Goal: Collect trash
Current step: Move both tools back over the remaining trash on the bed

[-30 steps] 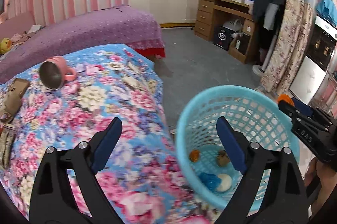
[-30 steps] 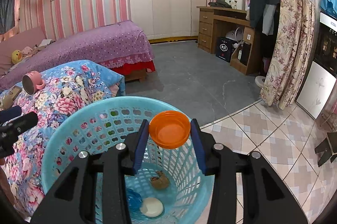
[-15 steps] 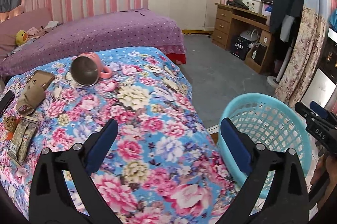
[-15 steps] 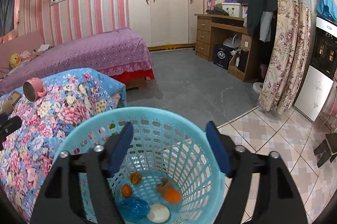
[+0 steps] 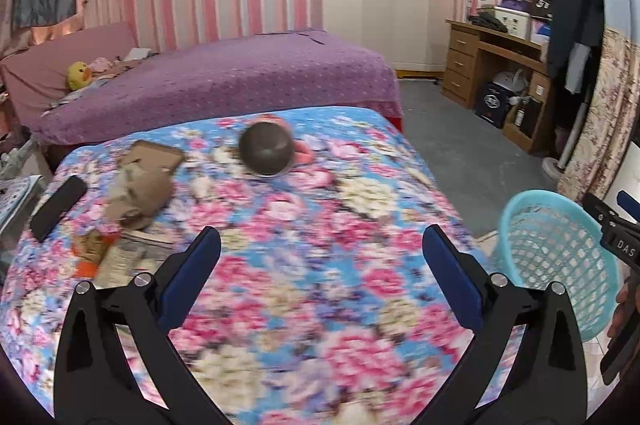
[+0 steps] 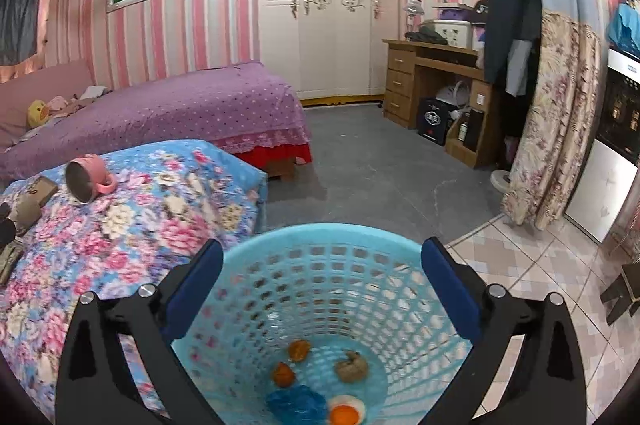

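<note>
My right gripper (image 6: 322,257) is open and empty above the light blue trash basket (image 6: 320,237). Inside lie an orange cap (image 6: 344,414) on a white lid, a blue wrapper (image 6: 296,403), orange scraps (image 6: 283,373) and a brown lump (image 6: 351,369). My left gripper (image 5: 320,245) is open and empty over the floral table cover (image 5: 300,265). Crumpled brown paper (image 5: 138,187), a newspaper piece (image 5: 128,251) and small orange-brown scraps (image 5: 90,251) lie on the cover to its left. The basket (image 5: 556,253) stands at the right of the left wrist view.
A tipped pink mug (image 5: 268,151) and a black remote (image 5: 58,203) lie on the cover. A purple bed (image 5: 224,77) stands behind. A wooden desk (image 6: 436,81) and a floral curtain (image 6: 552,121) stand right. Grey floor lies between.
My right gripper opened and dropped the orange cap into the basket, where it now rests. My left gripper swung left from the basket to over the floral cover.
</note>
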Available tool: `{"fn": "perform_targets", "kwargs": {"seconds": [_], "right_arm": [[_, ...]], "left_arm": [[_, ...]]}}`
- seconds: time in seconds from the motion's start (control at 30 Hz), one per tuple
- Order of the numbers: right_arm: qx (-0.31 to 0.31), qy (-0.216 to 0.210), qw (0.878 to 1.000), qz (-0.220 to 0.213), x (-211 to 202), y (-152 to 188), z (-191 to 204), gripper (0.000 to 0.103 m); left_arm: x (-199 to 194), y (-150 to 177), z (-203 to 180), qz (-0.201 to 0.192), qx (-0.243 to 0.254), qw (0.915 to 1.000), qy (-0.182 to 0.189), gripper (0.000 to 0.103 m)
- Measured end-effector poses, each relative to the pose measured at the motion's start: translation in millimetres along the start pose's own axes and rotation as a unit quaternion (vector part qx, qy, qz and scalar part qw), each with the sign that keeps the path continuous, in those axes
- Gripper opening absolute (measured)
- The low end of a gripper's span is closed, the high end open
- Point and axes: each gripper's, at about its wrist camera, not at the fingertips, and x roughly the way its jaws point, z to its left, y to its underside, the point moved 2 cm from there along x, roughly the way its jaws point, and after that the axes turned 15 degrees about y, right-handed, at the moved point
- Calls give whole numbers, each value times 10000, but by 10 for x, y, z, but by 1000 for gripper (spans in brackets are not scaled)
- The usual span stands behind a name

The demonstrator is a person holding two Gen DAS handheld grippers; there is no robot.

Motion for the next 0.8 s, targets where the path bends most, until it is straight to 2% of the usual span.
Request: {"fn": "perform_targets", "kwargs": {"seconds": [0.4,0.5,0.63,0.8], "right_arm": [[-41,-287,9996,2,-228,-50,652,98],[-43,-395,9992,11,-269,-47,814,98],[-208,-520,9984,21,-317,-21,1088,98],[-454,-627,9970,14,-366,18,1445,98]], "left_arm": [[-385,101,900,-79,-40,9981,-610,98],[-428,169,1153,-118,-209,9971,-724,98],[-434,301,1524,-10,-601,9958,-692,98],[-481,371,1820,12,-653,9936,-919,98]]}}
